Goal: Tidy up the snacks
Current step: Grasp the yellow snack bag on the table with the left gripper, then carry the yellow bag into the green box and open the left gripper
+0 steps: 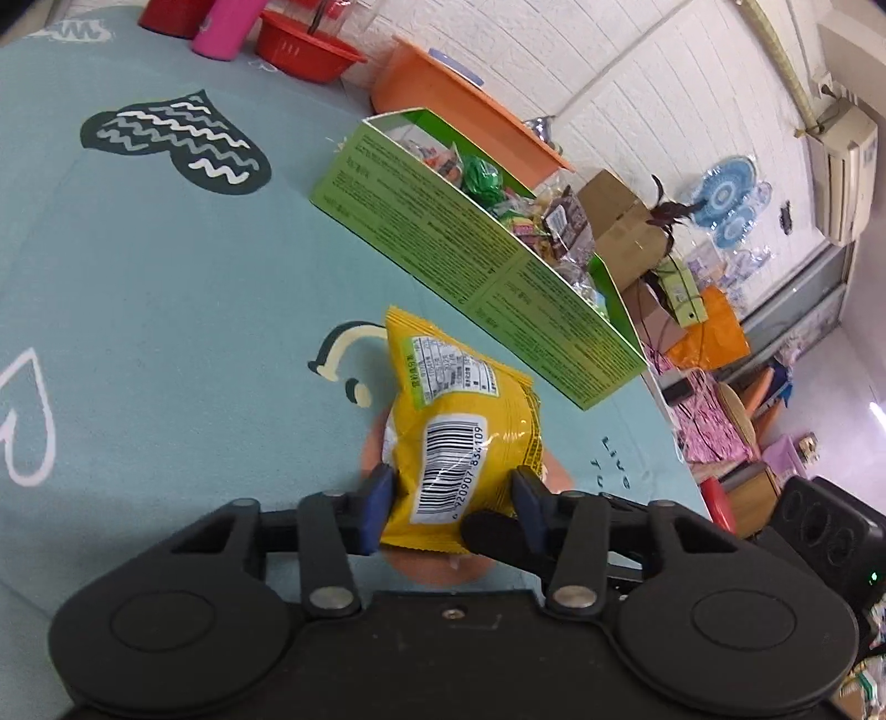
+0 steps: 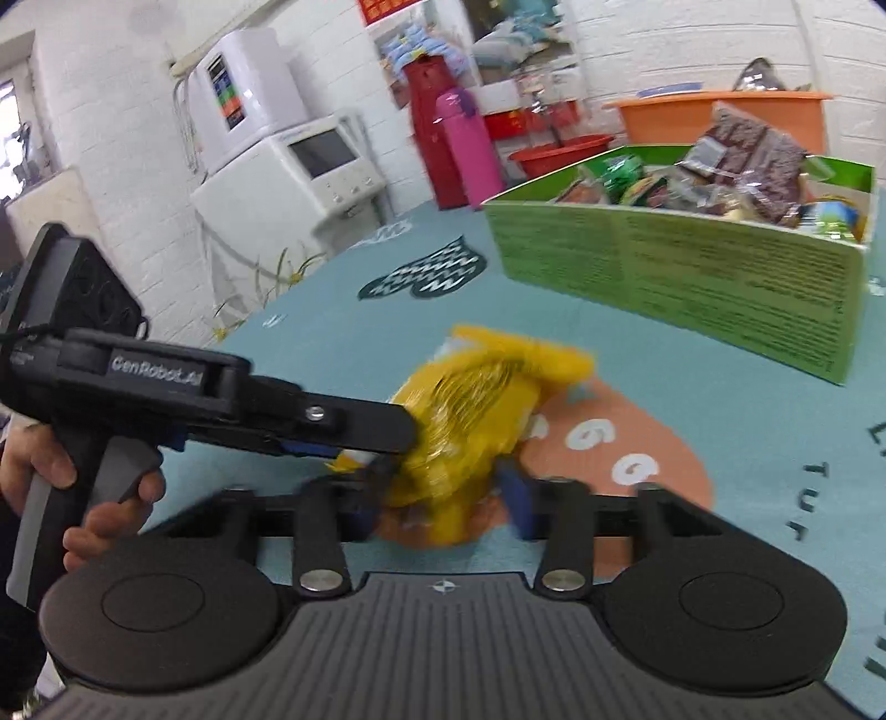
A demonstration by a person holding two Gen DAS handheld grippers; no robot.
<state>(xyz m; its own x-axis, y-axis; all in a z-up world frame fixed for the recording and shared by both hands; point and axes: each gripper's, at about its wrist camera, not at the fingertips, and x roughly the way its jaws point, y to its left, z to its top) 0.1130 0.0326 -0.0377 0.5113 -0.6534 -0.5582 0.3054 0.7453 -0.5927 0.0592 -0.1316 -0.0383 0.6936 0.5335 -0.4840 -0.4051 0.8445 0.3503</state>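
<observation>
A yellow snack packet (image 1: 459, 437) with a barcode label sits between the fingers of my left gripper (image 1: 451, 498), which is shut on it above the teal mat (image 1: 166, 310). In the right wrist view the same packet (image 2: 476, 410) is blurred and also sits between the fingers of my right gripper (image 2: 443, 493), which closes on its lower end. The left gripper's body (image 2: 266, 410) reaches in from the left there. A green cardboard box (image 1: 454, 243) filled with wrapped snacks stands beyond the packet; it also shows in the right wrist view (image 2: 681, 277).
An orange tub (image 1: 465, 111), a red basket (image 1: 304, 47) and a pink bottle (image 1: 227, 27) stand at the table's far edge. The table edge (image 1: 664, 421) drops off to the right, with boxes and clutter on the floor. White appliances (image 2: 288, 166) stand past the table.
</observation>
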